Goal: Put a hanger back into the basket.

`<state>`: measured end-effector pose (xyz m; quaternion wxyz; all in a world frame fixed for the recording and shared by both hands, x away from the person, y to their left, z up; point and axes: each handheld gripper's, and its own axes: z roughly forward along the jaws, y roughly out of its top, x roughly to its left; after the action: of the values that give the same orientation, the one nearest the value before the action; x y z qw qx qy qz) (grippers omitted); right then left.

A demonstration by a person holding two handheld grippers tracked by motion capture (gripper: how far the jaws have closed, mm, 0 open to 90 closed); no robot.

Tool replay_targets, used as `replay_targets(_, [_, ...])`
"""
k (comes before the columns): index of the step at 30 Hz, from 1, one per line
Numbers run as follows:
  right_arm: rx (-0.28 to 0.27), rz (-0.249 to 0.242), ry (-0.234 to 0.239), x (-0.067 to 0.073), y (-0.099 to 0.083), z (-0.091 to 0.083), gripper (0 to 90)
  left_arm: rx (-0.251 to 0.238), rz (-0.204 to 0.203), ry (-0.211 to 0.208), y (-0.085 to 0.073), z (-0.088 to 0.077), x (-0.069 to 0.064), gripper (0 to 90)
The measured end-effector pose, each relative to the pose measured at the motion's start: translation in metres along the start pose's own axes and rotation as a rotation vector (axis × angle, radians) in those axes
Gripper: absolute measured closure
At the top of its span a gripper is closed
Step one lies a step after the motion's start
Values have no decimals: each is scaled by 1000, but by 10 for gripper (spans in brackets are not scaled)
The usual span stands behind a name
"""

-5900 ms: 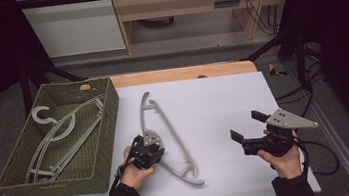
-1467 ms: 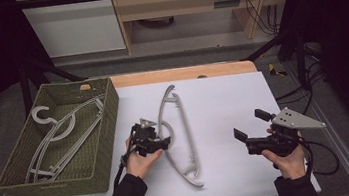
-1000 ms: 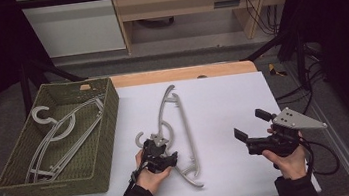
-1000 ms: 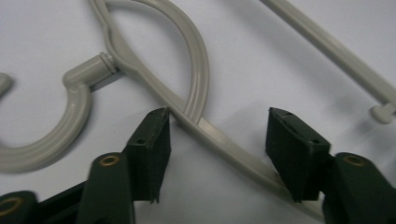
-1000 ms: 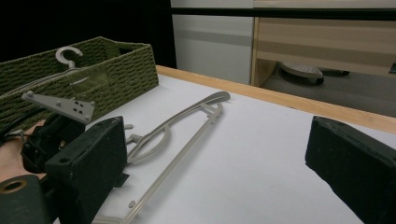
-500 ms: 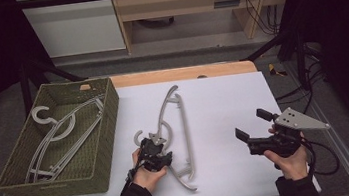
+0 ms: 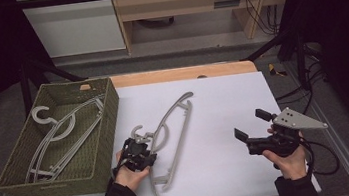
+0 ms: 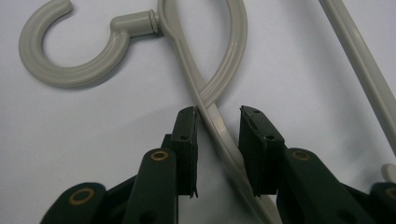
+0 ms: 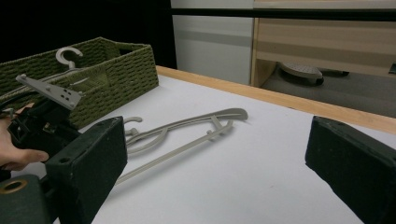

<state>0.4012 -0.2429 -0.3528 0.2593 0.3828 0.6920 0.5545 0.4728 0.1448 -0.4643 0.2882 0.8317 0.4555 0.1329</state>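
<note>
I see the table first, a smooth matte white top with a bare wooden strip along its far edge. On its left end sits the basket, olive green, coarsely woven and rectangular, with hangers of pale grey plastic lying inside. The hanger I am working on lies flat on the white top just right of the basket, the same grey moulded plastic, with a curved shoulder bar, a straight lower bar and a round hook on a ribbed collar. My left gripper sits at its hook end; its jaws have just been closing and the hanger's thin curved arm runs between them, the left pad at the plastic and the other a sliver off, so the arm is not yet clamped. My right gripper is held well apart near the table's right edge, its black block-shaped jaws spread wide around nothing, a grey three-cornered plate with small holes on top. I can read no writing on anything.
</note>
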Motion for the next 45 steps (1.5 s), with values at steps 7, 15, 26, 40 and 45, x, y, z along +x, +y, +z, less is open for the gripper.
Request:
replay_targets(7, [0, 3, 3, 1, 0, 1, 57, 42, 17, 10, 5, 0, 0, 691])
replay_targets(15, [-2, 11, -1, -1, -1, 0, 57, 58, 67, -56, 1, -5, 14, 810])
replay_targets(26, [3, 7, -8, -1, -1, 0, 57, 145, 132, -30, 7, -6, 5, 692])
replay_targets(40, [1, 9, -2, 0, 0, -1, 57, 207, 132, 24, 12, -6, -4, 818])
replay_targets(45, [1, 11, -5, -2, -1, -1, 57, 163, 134, 16, 7, -9, -1, 822])
